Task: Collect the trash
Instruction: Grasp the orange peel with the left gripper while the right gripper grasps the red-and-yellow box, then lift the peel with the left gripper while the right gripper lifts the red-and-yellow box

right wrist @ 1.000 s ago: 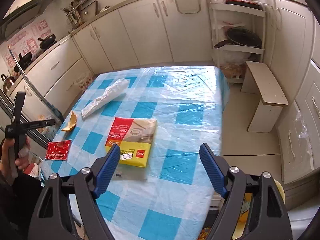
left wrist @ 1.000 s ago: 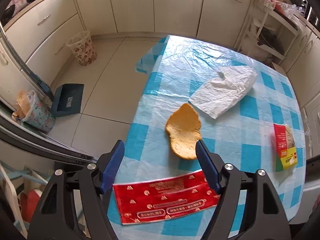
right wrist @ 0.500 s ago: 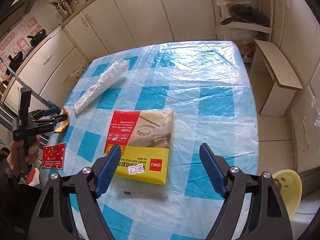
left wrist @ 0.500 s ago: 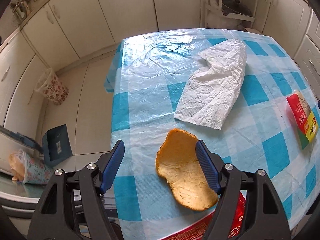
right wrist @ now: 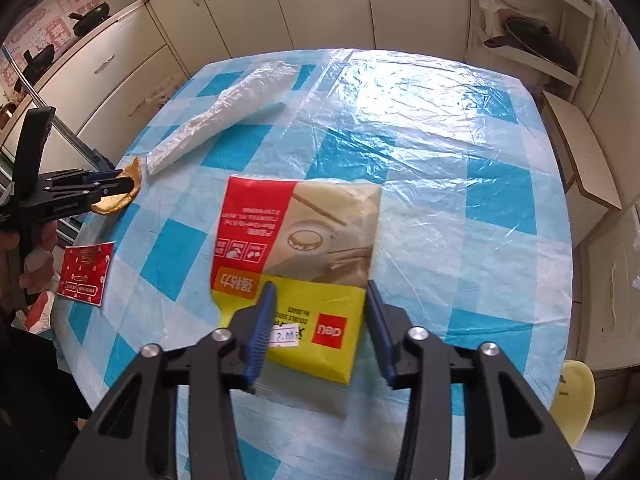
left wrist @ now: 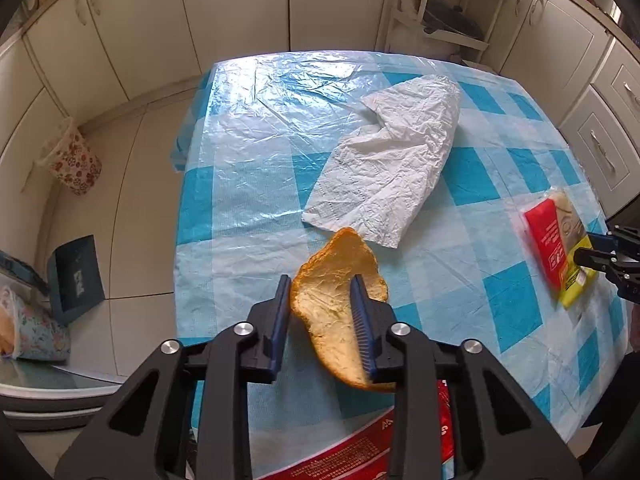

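A: Left wrist view: left gripper (left wrist: 323, 307) pinched on the orange peel (left wrist: 338, 280), blue fingers (left wrist: 280, 320) pressing both sides. Peel stands on edge, curved, pale inside facing the camera. Can't tell if its far tip touches the table.

B: What's around it?

A: Just beyond, a crumpled white paper bag (left wrist: 390, 164) flat on the blue-checked tablecloth (left wrist: 248, 168). Red wrapper (left wrist: 360, 452) under the gripper body at the near table edge. On the floor to the left, a flowered wastebasket (left wrist: 70, 160) by the cabinets and a dark dustpan (left wrist: 76, 276) nearer in.

B: Right wrist view?

A: Right gripper (right wrist: 319, 326) partly closed, jaws either side of the yellow end of a red-and-yellow packet (right wrist: 296, 256). Left finger (right wrist: 260, 328) overlaps the price sticker; right finger sits at the packet's edge. Contact not clear, so can't tell if it's gripping.

B: Packet's position?

A: Flat on the tablecloth (right wrist: 420, 152), near side of the table. Paper bag (right wrist: 224, 120) far left; peel (right wrist: 120, 196) just beside it, in the other gripper (right wrist: 110, 185). Red wrapper (right wrist: 85, 267) at the left edge. Yellow stool (right wrist: 572, 396) low right.
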Demonstrator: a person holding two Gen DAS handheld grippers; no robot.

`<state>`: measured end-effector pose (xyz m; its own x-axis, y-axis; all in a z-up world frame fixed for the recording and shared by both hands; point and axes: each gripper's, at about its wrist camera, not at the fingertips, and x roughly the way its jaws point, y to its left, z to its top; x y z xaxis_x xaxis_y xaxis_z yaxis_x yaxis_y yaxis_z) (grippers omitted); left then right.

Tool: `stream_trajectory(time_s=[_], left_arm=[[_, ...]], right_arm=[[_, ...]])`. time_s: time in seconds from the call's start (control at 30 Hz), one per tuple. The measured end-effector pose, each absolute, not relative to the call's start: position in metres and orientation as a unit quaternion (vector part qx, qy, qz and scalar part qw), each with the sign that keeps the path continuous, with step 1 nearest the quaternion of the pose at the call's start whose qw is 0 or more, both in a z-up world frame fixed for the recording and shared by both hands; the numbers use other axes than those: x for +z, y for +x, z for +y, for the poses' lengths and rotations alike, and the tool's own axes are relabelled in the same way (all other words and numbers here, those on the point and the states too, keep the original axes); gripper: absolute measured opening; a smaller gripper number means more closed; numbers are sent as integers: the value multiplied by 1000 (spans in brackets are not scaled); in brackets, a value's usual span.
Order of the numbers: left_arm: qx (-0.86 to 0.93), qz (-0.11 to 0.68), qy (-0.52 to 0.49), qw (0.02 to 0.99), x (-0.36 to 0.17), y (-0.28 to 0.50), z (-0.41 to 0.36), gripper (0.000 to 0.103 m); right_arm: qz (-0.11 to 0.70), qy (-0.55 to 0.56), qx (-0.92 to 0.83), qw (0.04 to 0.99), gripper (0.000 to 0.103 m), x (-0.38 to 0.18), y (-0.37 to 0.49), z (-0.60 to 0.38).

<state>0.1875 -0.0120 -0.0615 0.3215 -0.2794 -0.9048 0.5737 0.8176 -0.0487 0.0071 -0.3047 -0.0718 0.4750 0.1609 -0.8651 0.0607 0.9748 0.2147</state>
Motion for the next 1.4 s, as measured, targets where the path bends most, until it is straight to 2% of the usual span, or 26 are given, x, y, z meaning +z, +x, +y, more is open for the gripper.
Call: stream_trajectory(time_s=[0.13, 0.23, 0.57, 0.9, 1.4], left_arm=[[-273, 511, 121, 806, -49, 179, -9, 11], [-287, 502, 114, 808, -40, 169, -12, 8], [-321, 476, 133, 808, -22, 136, -42, 6], [-310, 489, 223, 784, -50, 117, -73, 6], [-277, 437, 283, 808, -46, 89, -95, 6]], right_arm=[[501, 101, 33, 859, 9, -66, 3, -306], [490, 99, 36, 865, 6, -59, 0, -307], [469, 98, 27, 877, 6, -47, -3, -315], [469, 91, 23, 878, 6, -47, -5, -317], [484, 83, 22, 871, 6, -55, -5, -318]])
